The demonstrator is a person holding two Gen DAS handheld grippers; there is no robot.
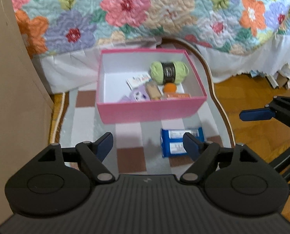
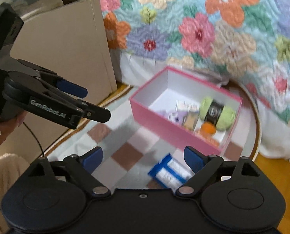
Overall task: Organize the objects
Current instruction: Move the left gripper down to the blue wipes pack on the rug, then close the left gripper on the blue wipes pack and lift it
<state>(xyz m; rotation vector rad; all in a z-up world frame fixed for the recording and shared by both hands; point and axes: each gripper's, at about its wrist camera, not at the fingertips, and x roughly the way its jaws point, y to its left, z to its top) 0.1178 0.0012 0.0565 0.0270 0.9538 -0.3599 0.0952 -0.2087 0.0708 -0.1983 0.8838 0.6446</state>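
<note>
Both the left tool (image 1: 148, 143) and right tool (image 2: 143, 157) hang with jaws apart and empty above the checkered rug (image 1: 129, 161), where a blue packet (image 1: 173, 142) lies beside the pink box (image 1: 150, 111) holding green yarn (image 1: 169, 72).

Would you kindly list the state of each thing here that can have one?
Pink box: open, no lid on, partly filled.
Green yarn: inside the box, still wound.
Blue pack: outside the box, lying on the mat.
Left tool: open, empty.
Right tool: open, empty.
</note>
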